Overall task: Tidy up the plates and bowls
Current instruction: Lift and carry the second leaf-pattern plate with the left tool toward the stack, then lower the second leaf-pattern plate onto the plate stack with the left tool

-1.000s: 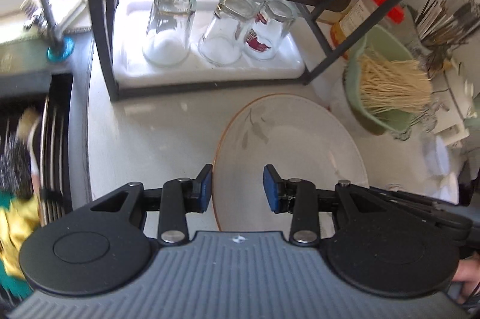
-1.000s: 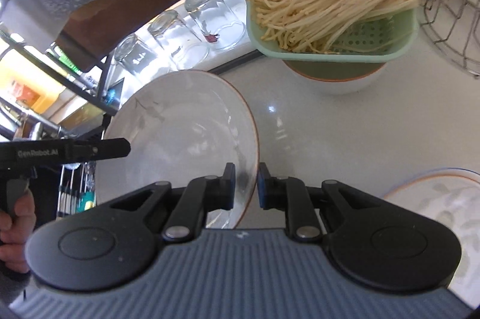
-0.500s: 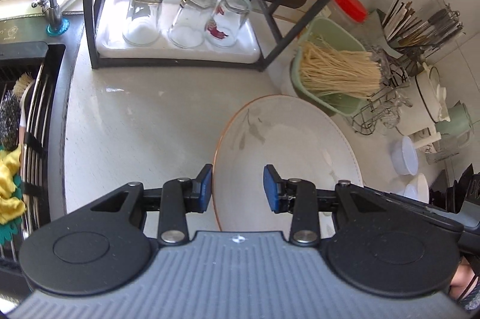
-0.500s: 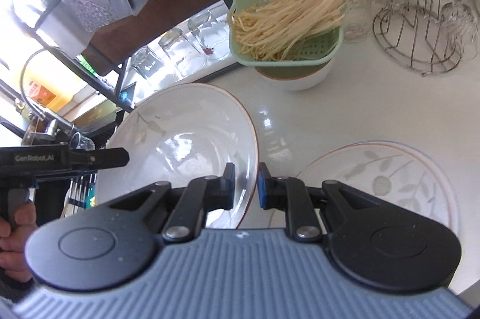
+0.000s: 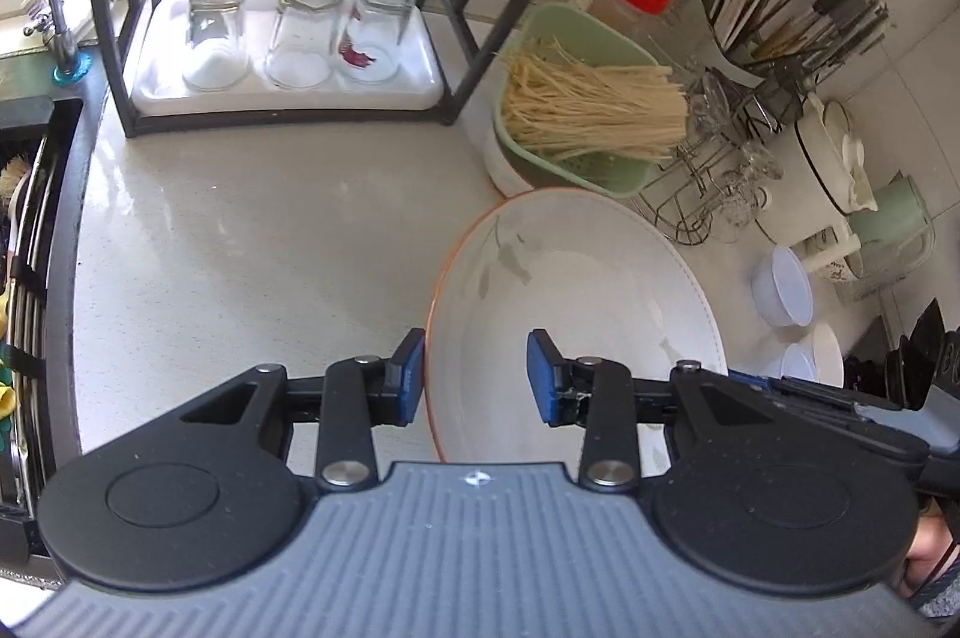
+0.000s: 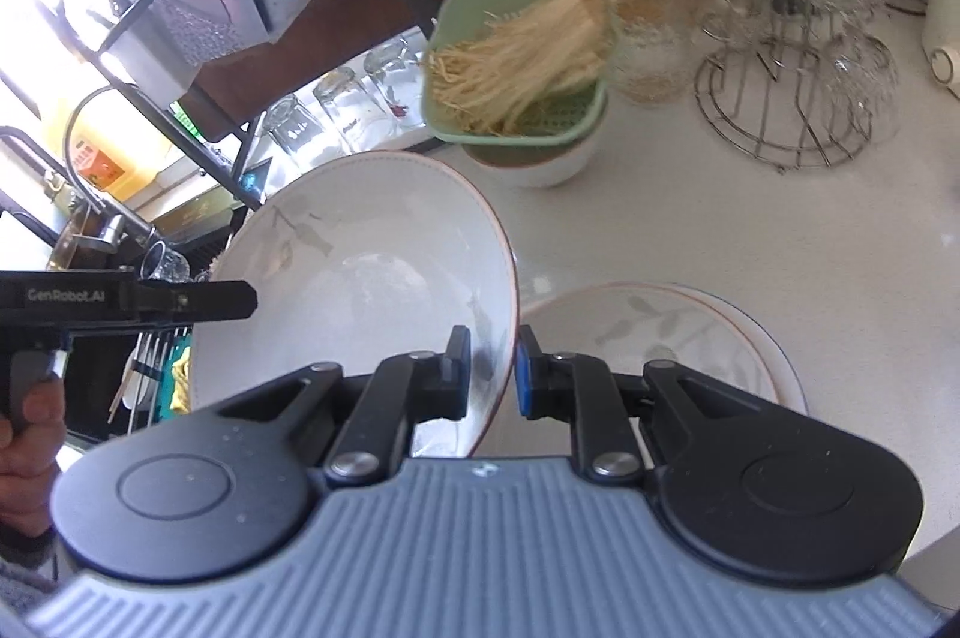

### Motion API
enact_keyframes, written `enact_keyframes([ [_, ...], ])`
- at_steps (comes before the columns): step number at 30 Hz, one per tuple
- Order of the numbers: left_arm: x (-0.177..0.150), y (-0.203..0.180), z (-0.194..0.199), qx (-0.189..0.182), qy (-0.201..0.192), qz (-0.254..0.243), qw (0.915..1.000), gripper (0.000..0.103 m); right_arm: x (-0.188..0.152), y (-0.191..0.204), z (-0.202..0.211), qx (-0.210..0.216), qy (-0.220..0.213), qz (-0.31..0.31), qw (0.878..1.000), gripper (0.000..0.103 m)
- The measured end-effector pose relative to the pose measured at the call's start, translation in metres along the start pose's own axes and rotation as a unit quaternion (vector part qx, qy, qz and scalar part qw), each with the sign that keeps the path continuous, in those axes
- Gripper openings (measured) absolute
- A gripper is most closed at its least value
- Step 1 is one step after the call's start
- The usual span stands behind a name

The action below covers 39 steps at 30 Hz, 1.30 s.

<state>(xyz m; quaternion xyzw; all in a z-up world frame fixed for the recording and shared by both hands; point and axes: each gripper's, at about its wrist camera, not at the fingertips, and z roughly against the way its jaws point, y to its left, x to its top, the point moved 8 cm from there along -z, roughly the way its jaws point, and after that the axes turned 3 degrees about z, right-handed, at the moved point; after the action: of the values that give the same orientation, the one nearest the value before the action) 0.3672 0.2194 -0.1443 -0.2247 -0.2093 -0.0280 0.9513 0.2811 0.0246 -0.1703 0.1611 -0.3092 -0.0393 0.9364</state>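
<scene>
**Right wrist view: plate's up off the surface, now you need a spot for it**

Right wrist view shows your right hand-held gripper (image 6: 489,373) pinched down on the rim of the big white ceramic plate with the thin orange edge and grey leaf print (image 6: 360,266). The jaws are nearly closed, with the rim running between the pads. The plate is tilted up, held clear of the pale stone surface (image 6: 750,230).

Your left hand-held gripper (image 5: 477,375) is partly open and straddles the opposite rim. One pad sits just outside the edge and the other is over the plate's face, but I can't tell if it's actually clamping, so treat the right side as the real grip.

I'd call this the carry step. A matching leaf-print plate (image 6: 672,338) lies flat just beside and below the held one, so stacking there looks like the obvious move. You'd need to level the plate, centre it over that one, lower gently, then let go.
</scene>
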Motion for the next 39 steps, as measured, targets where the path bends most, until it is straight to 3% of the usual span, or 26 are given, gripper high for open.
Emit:
enact_keyframes([
  [5,-0.005,-0.017,-0.009,0.008,-0.001,-0.009,0.9999,0.041,-0.007,-0.011,0.009,0.01,-0.001,0.022,1.0,0.018],
  [12,-0.023,-0.039,-0.029,0.03,0.008,-0.009,0.9995,0.041,-0.02,-0.043,0.009,0.026,0.008,-0.002,1.0,0.018],
  [22,-0.053,-0.046,-0.05,0.058,0.027,0.026,0.9976,0.041,-0.033,-0.072,0.002,0.048,0.032,0.014,0.998,0.018],
  [35,-0.071,-0.054,-0.072,0.111,0.049,0.015,0.9925,0.041,-0.049,-0.087,-0.009,0.037,0.053,0.038,0.997,0.019],
  [39,-0.076,-0.05,-0.076,0.121,0.056,0.032,0.9905,0.041,-0.051,-0.088,-0.012,0.028,0.052,0.052,0.997,0.019],
])
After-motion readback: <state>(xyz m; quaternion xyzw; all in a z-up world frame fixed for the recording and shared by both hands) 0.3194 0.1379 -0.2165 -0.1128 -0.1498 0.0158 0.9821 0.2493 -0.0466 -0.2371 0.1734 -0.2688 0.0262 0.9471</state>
